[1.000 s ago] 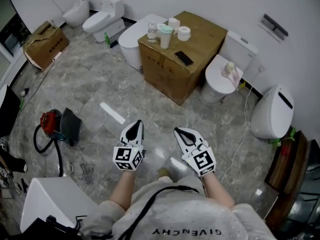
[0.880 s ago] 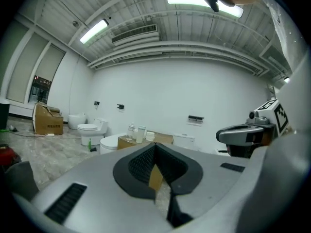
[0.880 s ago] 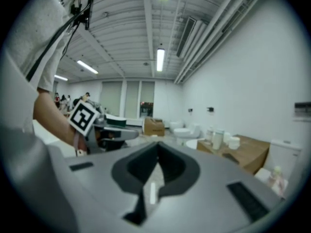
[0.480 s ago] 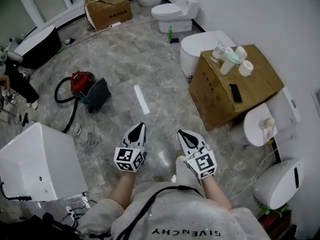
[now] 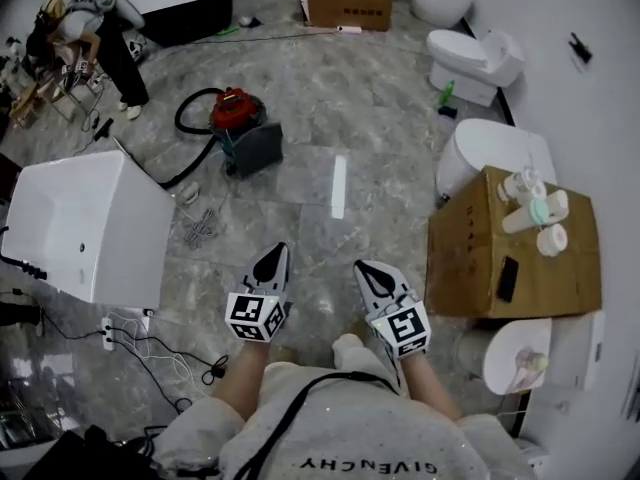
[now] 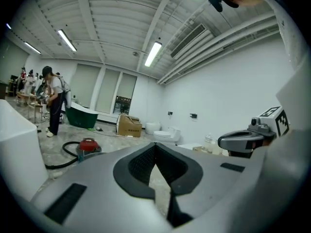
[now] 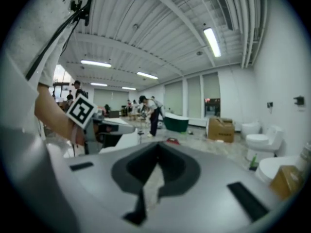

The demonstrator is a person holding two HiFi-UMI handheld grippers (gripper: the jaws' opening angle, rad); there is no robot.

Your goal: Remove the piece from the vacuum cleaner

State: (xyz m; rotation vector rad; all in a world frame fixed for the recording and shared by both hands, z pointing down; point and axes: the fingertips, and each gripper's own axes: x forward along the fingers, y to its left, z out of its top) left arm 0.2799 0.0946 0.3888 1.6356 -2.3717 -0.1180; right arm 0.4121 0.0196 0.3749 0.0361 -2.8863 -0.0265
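Shift since before: view has swung round, so the vacuum cleaner [image 5: 232,110] now sits ahead of the person instead of off at the left, and the cardboard box [image 5: 510,253] has slid to the right; both tools stay level and shut.
Left tool [image 5: 274,260]: jaws pressed together, nothing between them, held out at waist height.
Right tool [image 5: 366,272]: the same, closed and empty, just beside the left one.
Step in hand: the approach, as I judge it; nothing on the machine is touched yet.
Next move: likely walk up to the machine, lower both tools, open one onto the dark piece [image 5: 258,150] and steady the red body with the other.
Floor [image 5: 300,78]: grey marbled tiles, glossy; loose cables [image 5: 150,340] at the near left, a white strip [image 5: 338,186] lying mid-floor.
Task's thing: red vacuum cleaner stands well apart from the tools, toward the far left of the floor, its black hose [image 5: 190,118] looping beside it and the dark piece against its near side; which part comes off I cannot tell.
Room: white bathtub [image 5: 85,223] along the left edge, bottles [image 5: 530,208] on the cardboard box at the right edge, toilets [image 5: 475,58] by the right wall, a person [image 5: 112,43] at the far left corner.
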